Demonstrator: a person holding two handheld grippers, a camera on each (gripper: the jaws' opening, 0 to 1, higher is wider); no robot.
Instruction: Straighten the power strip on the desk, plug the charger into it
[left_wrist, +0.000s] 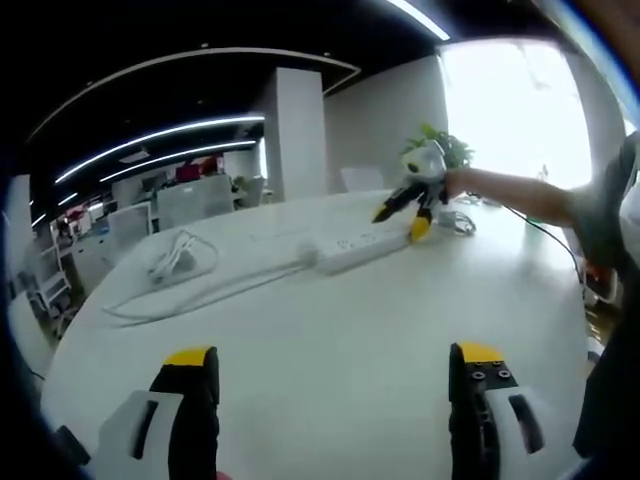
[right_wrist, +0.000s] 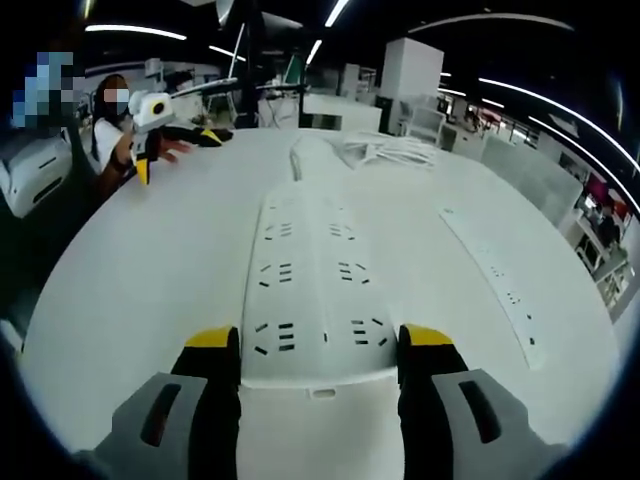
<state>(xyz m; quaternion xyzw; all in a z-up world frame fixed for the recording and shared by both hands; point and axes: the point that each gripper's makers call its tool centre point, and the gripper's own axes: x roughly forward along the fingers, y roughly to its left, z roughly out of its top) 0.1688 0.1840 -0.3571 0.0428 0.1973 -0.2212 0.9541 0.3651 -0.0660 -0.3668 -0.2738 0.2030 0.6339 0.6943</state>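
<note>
**Squarely gripped: turn the strip slowly**

Now the right gripper (right_wrist: 319, 350) has its jaws on either side of the power strip's (right_wrist: 312, 290) near end, seemingly clamped on it. Pivot gently so the cable (right_wrist: 300, 155) beyond follows without snagging. Nearer the person, the left gripper (left_wrist: 335, 375) hangs with jaws apart over bare desk (left_wrist: 330, 320). Farther left, what may be the charger (left_wrist: 172, 262) lies among white cord.

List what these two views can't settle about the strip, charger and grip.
- Right gripper on the power strip: right gripper view; jaws flank its near end, contact unclear.
- Charger: left gripper view; too small among the cable to confirm.
- Strip's near end: right gripper view, cut off by the bottom edge.
</note>
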